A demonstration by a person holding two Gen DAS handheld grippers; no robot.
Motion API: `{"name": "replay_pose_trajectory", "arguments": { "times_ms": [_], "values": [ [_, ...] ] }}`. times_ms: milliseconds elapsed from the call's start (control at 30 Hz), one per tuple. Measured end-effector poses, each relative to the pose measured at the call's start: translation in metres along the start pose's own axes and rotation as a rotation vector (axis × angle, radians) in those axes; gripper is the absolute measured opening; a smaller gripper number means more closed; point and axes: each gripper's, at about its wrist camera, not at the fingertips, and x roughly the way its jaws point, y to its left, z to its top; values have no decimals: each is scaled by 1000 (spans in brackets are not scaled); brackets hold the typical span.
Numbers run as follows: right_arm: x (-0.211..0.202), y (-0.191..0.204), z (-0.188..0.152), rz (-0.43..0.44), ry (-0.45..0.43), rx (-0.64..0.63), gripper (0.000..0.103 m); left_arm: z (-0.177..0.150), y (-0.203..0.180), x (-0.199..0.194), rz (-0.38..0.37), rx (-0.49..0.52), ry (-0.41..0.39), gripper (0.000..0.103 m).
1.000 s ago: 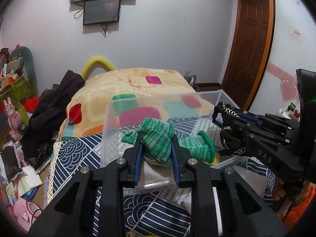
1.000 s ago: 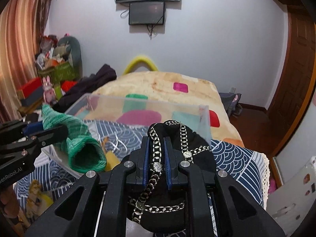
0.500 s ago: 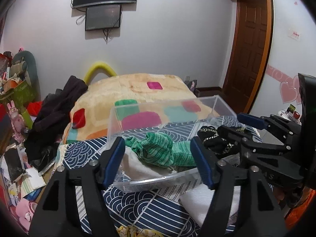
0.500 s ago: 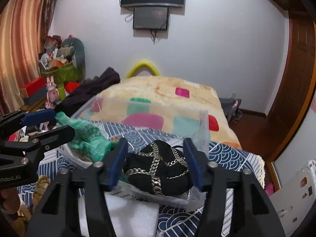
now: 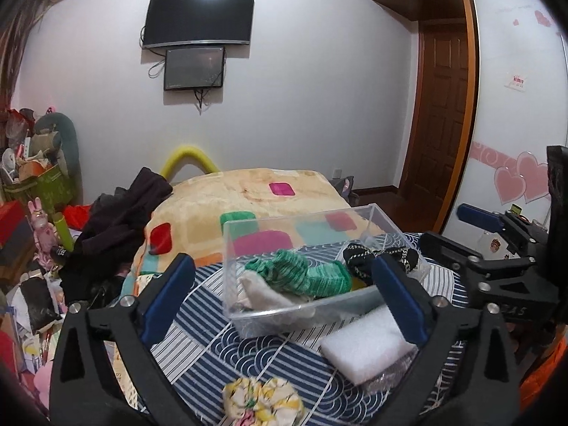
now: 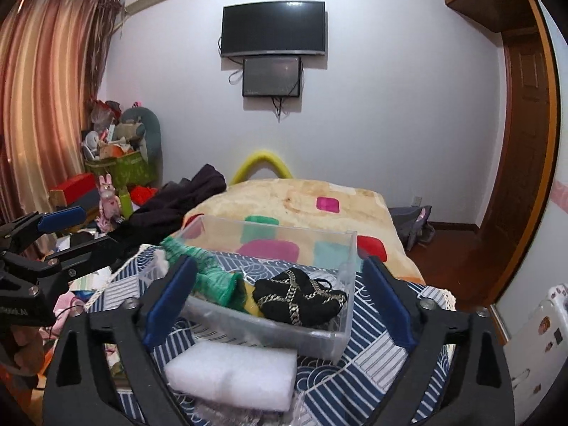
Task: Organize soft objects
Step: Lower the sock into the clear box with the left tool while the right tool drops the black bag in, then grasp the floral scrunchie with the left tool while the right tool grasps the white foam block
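Note:
A clear plastic box (image 5: 301, 316) (image 6: 269, 330) sits on a blue patterned cloth. Inside it lie a green knitted piece (image 5: 305, 277) (image 6: 213, 280), a black piece with silver chain (image 5: 376, 259) (image 6: 298, 298) and a white cloth (image 5: 262, 291). My left gripper (image 5: 282, 261) (image 6: 99, 229) hovers before the box, its jaws opening wide, touching nothing. My right gripper (image 6: 278, 266) (image 5: 451, 230) is also opening, with no item pressed between its pads. A white foam block (image 5: 369, 344) (image 6: 230, 372) and a yellow floral scrunchie (image 5: 261, 401) lie in front of the box.
Behind the box is a bed with a patchwork blanket (image 5: 248, 191). A dark pile of clothes (image 5: 117, 227) lies at its left, beside cluttered boxes and toys (image 5: 42, 184). A wooden door (image 5: 440, 124) stands at the right.
Both grippers went from shut to wide open. The green knit and the black chain piece left their jaws and now lie in the box. Both grippers drew back and rose.

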Motion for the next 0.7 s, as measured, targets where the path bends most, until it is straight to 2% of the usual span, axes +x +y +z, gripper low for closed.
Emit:
{"name": "replay_pose_trajectory", "arguments": {
  "times_ms": [33,200,467,700],
  "values": [
    [-2,2,-3,-1,-9,3,103,-2,2,-2,0,-4,4,102],
    [-2,10,-16,5,3,3,103,-24,11,-3,23,-13,60,102],
    [19,30,-47,34,124,-3,103,-74,24,12,16,-37,192,102],
    [24,32,-64,6,194,21,103,-109,33,26,7,-74,278,102]
  ]
}}
